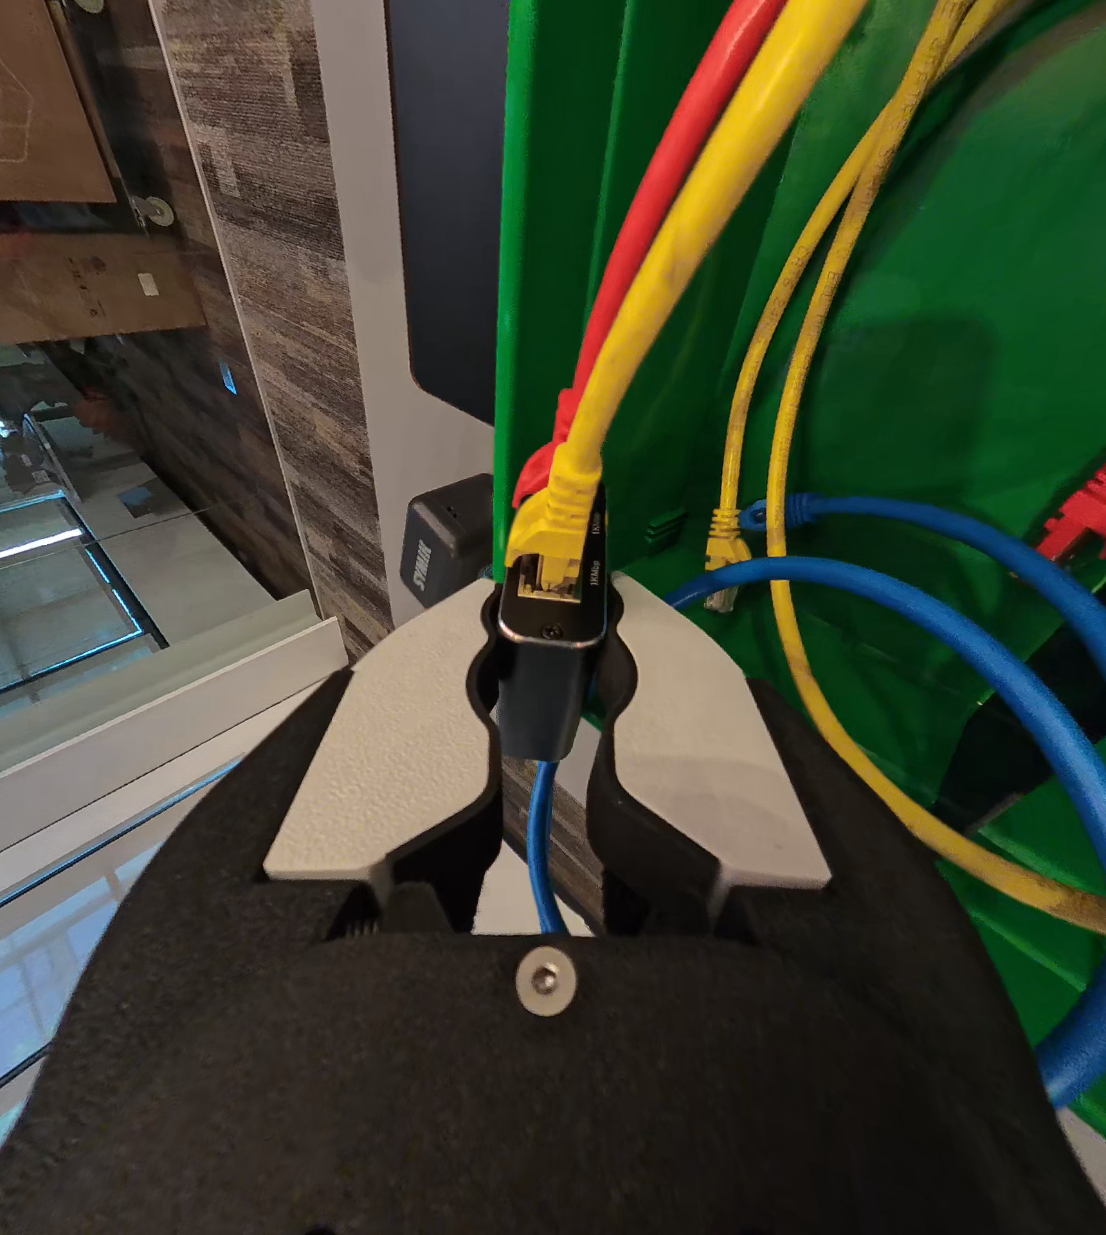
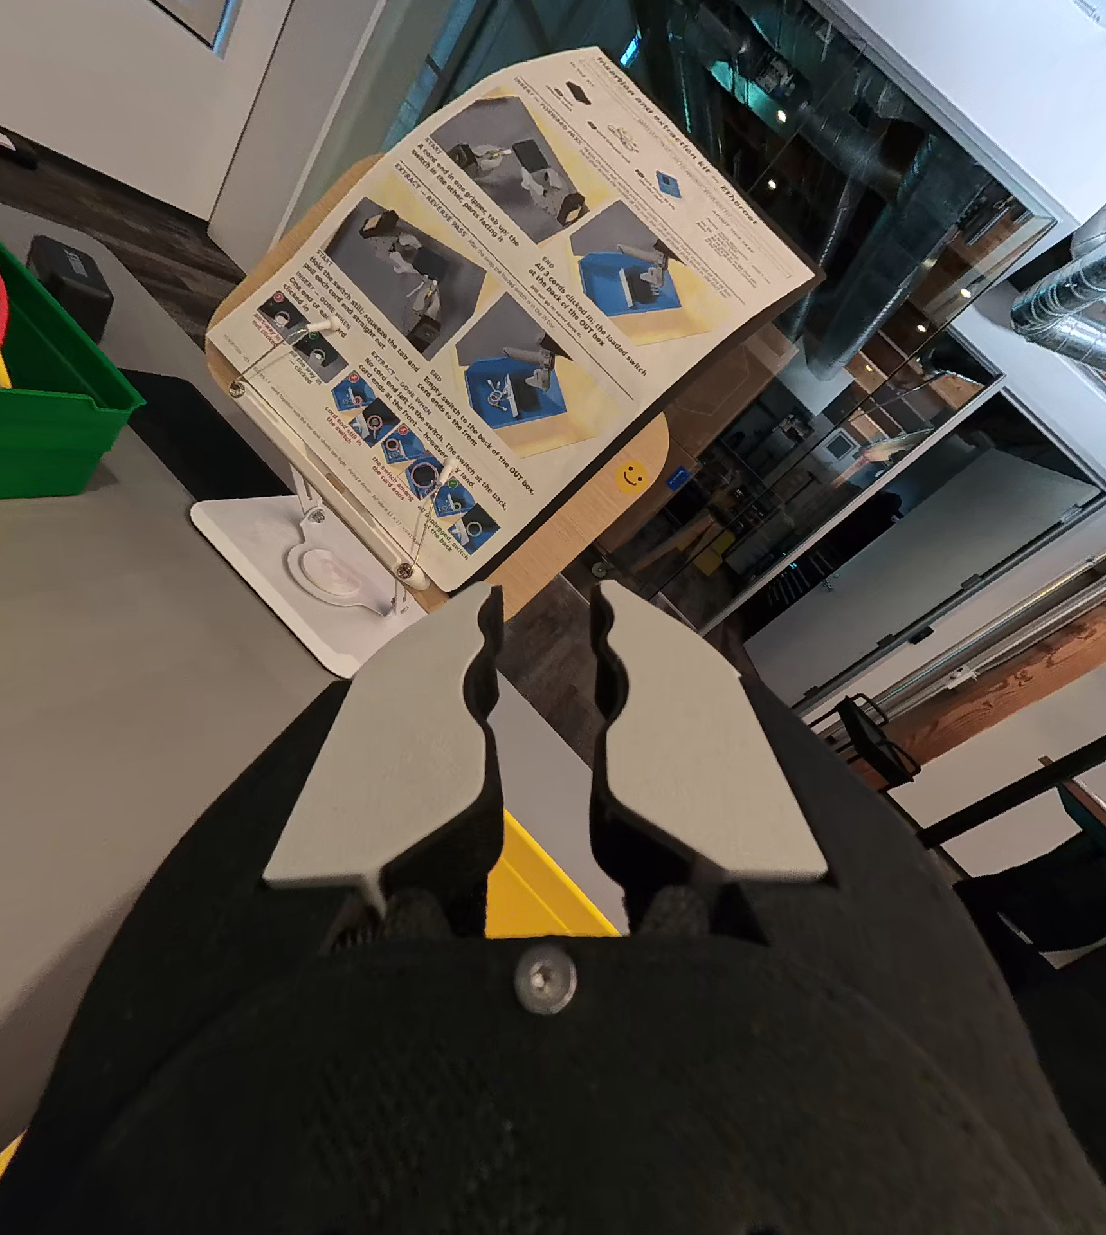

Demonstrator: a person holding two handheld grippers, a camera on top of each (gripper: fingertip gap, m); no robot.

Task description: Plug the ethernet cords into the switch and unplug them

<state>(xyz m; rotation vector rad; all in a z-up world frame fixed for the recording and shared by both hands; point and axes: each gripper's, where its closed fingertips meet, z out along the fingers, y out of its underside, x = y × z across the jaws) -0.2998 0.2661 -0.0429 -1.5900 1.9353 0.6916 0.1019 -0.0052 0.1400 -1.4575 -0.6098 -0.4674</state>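
Though cabled, switch [image 1: 547, 661] between left tongs [image 1: 554, 601].

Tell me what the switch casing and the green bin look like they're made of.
Switch: likely metal, dark smooth casing with a bright edge at the port face and a screw. Green bin: moulded plastic, glossy, uniform colour, rolled rim.

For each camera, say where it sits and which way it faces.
Left wrist view: sits on the left hand-held gripper, faces the green bin; its fingers clamp the black switch.
Right wrist view: sits on the right hand-held gripper, faces the instruction sheet on its stand; its fingers are apart, nothing between.
Shared: green bin, yellow and red cords.
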